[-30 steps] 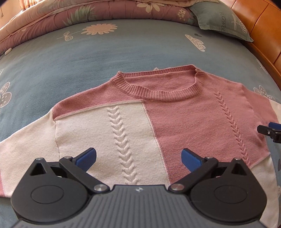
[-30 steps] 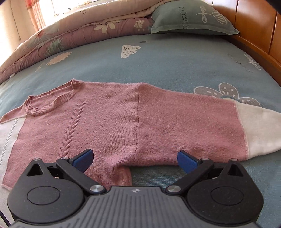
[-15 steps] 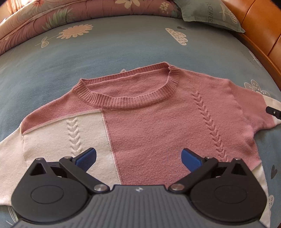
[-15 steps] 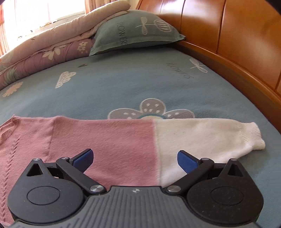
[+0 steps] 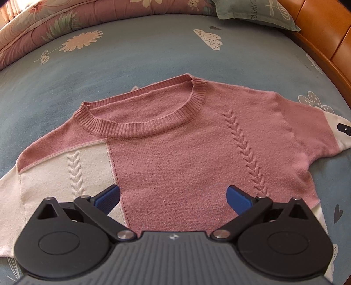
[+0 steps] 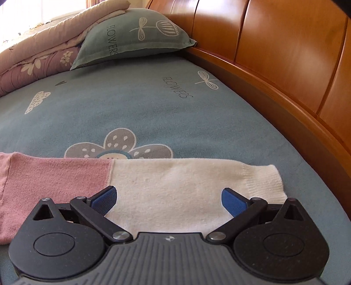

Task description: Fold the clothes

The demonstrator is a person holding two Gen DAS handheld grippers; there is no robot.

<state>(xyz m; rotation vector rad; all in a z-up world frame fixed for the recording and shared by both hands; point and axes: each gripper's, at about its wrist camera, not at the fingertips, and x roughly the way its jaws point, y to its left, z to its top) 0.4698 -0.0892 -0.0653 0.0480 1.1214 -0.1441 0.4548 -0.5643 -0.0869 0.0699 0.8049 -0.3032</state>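
Sweater point(image 5: 175, 153) lies flat on bed sheet point(image 5: 142, 54), collar point(image 5: 142, 127) toward far side. Folded quilt point(image 5: 65, 19) behind it, pillow point(image 6: 131, 32) right of quilt. Headboard point(image 6: 285, 54) runs along right. Sleeve point(image 6: 175, 186) stretches right toward headboard, cuff point(image 6: 265, 182) at its end.

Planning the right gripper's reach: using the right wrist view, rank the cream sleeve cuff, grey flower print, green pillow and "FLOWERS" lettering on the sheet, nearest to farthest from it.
From the open right gripper:
1. Cream ribbed sleeve cuff, just ahead, right.
2. Grey flower print, beyond the sleeve, left of centre.
3. "FLOWERS" lettering on the sheet, mid-bed.
4. Green pillow, far end, by the headboard.
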